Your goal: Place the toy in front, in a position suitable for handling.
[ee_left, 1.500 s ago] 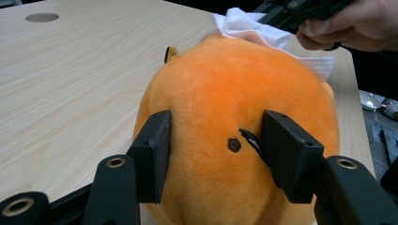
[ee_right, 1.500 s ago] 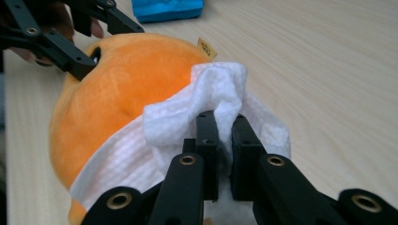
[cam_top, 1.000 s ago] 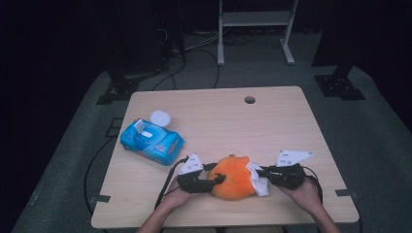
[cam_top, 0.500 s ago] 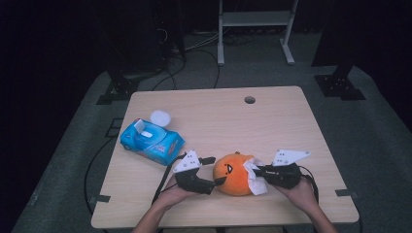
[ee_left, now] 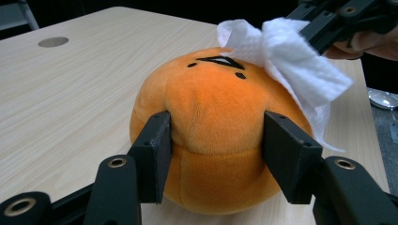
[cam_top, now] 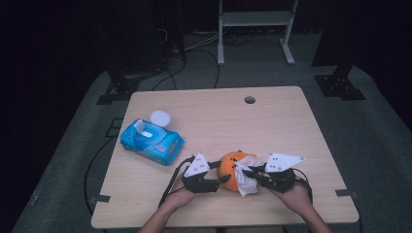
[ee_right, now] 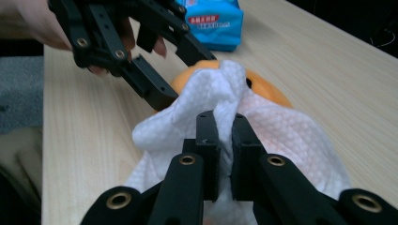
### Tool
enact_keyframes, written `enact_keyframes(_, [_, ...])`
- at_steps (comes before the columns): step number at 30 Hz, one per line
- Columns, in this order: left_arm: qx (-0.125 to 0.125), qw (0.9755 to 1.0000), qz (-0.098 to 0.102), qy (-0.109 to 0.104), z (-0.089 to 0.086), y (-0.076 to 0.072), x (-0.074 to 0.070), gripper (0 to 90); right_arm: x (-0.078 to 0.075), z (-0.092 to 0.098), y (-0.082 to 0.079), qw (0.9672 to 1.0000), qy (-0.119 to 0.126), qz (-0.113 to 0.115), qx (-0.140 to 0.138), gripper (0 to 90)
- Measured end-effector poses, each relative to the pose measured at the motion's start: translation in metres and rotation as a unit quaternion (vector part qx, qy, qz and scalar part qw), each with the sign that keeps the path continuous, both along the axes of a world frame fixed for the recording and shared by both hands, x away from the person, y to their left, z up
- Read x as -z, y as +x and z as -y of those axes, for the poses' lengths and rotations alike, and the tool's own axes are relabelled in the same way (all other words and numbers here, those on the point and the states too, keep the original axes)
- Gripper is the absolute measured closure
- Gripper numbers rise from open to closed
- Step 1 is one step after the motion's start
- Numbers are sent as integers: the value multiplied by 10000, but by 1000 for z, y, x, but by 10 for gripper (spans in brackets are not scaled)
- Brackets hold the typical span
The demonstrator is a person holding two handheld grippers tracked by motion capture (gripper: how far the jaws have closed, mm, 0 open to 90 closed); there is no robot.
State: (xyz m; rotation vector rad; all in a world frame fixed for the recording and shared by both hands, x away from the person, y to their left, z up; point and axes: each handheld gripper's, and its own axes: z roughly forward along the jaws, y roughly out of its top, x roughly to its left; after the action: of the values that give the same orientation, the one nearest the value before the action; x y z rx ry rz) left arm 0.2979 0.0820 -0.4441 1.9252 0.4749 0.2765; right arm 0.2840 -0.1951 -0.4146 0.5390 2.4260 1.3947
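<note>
The left gripper [ee_left: 213, 154], jaws just closing, clamped the orange plush toy [ee_left: 218, 126]; the right gripper [ee_right: 224, 140] pinched a white wipe [ee_right: 277, 126] against it, the blue wipes pack [cam_top: 152, 141] lying well apart.

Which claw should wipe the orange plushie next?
The right claw: it already pinches the white wipe against the orange plushie. The left claw is busy squeezing the plushie's sides to steady it.

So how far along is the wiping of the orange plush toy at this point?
Done: a white wipe is out of the blue wipe pack, whose lid stands open. In hand: the left gripper has just closed on the orange plush toy and steadies it, while the right gripper pinches the wipe against the toy's top. Left: probably the rest of the toy's surface; how much is already wiped cannot be told.
</note>
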Motion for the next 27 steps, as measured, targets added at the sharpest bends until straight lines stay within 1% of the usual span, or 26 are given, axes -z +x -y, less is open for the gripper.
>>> enact_keyframes(1, [-13,10000,-16,-34,0,0,0,446,0,5,4,10000,35,-77,53,837])
enact_keyframes(2, [-4,10000,-16,-48,1,0,-1,447,0,13,7,9996,-41,-75,268,838])
enact_keyframes(3, [-4,10000,-16,-48,1,0,-1,447,0,13,7,9996,-41,-75,268,838])
enact_keyframes(4, [-4,10000,3,-58,3,0,-1,447,0,18,10,9991,-92,-110,387,838])
enact_keyframes(5, [-4,10000,31,-47,4,-1,-1,449,-1,24,11,9986,-61,-161,509,840])
enact_keyframes(6, [-17,10000,23,-51,4,-1,-1,450,-2,24,10,9986,0,-172,506,839])
enact_keyframes(7, [-17,10000,23,-51,4,-1,-1,450,-2,24,10,9986,0,-172,506,839])
enact_keyframes(8, [-25,10000,2,-68,4,0,-1,450,-3,23,8,9988,87,-153,468,839])
enact_keyframes(9, [-45,9999,-22,-122,4,0,0,450,-6,15,3,9995,185,-77,253,839])
enact_keyframes(10, [-58,9998,-54,-155,4,0,0,450,-6,15,3,9995,185,-77,253,839])
enact_keyframes(11, [-86,9998,-25,-162,5,0,0,451,-8,3,-3,9999,56,53,98,839])
enact_keyframes(12, [-99,9999,-8,-130,6,0,0,452,-9,-3,-4,9999,-65,111,61,839])
enact_keyframes(13, [-99,9999,-8,-130,6,0,0,453,-9,-3,-4,9999,-65,111,61,839])
enact_keyframes(14, [-101,9999,-12,-95,5,0,0,453,-8,-8,-5,9998,-149,142,31,839])
enact_keyframes(15, [-104,9999,-54,-92,4,1,0,451,-7,-8,-5,9996,-234,138,-33,839])
enact_keyframes(16, [-118,9998,-118,-96,3,1,1,451,-7,-8,-5,9996,-234,138,-33,839])
enact_keyframes(17, [-153,9997,-176,-115,0,3,1,445,-6,-1,-2,9992,-371,134,35,840])
enact_keyframes(18, [-153,9997,-176,-115,0,3,1,445,-6,2,-1,9988,-445,163,90,839])
enact_keyframes(19, [-145,9996,-200,-150,0,3,2,443,-5,7,0,9986,-469,150,201,839])
enact_keyframes(20, [-128,9996,-183,-147,1,3,2,442,-6,11,1,9986,-450,145,258,840])
enact_keyframes(21, [-100,9997,-168,-136,1,3,1,442,-8,15,1,9983,-421,169,374,839])
enact_keyframes(23, [-45,9999,-123,-99,2,2,1,442,-12,19,3,9981,-280,239,493,839])
enact_keyframes(24, [-45,9999,-123,-99,2,2,1,440,-12,20,4,9980,-246,231,536,839])
enact_keyframes(26, [-60,9998,-147,-123,2,1,1,422,-12,22,6,9978,-250,205,578,838])
enact_keyframes(27, [-97,9996,-157,-192,1,2,1,388,-5,23,11,9978,-309,55,587,838])
